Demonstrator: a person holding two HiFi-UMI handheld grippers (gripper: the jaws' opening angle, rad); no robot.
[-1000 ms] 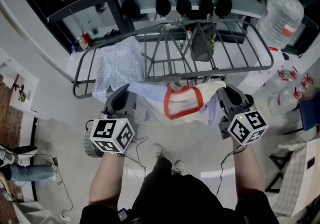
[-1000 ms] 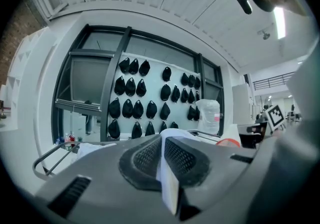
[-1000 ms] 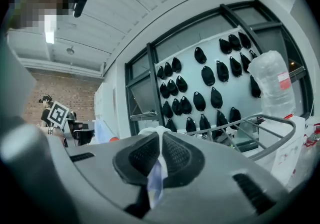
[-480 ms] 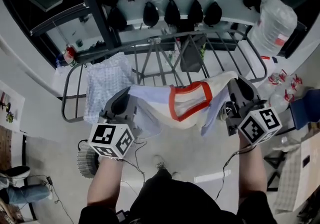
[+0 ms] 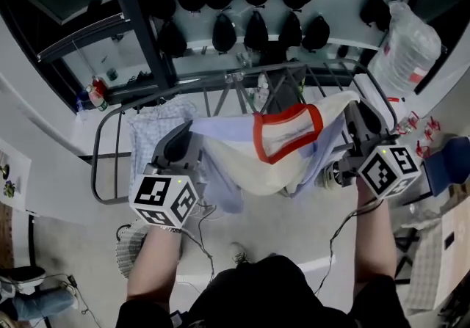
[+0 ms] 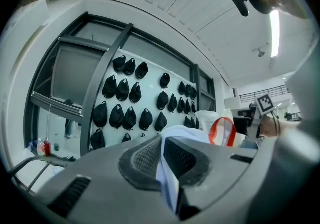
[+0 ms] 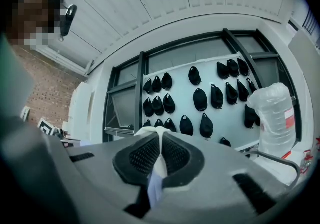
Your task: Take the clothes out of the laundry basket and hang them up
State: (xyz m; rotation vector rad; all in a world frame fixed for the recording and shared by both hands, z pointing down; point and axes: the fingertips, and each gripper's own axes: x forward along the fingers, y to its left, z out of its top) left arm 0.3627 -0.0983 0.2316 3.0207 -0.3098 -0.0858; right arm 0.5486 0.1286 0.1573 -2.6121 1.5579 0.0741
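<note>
Across the middle of the head view, I hold a pale garment (image 5: pixel 250 172) with red trim stretched between both tongs. The left gripper (image 5: pixel 181 144) and right gripper (image 5: pixel 365 118) each pinch one edge, above the drying rack (image 5: pixel 93 169), right of a patterned cloth (image 5: pixel 150 132).

A grey metal drying rack (image 5: pixel 95 172) stands on the pale floor (image 5: pixel 66 238) with its wings spread level. A light checked garment (image 5: pixel 150 128) hangs draped over the rack's left wing. On the floor below sits a white perforated laundry basket (image 5: pixel 125 246), partly hidden.
</note>
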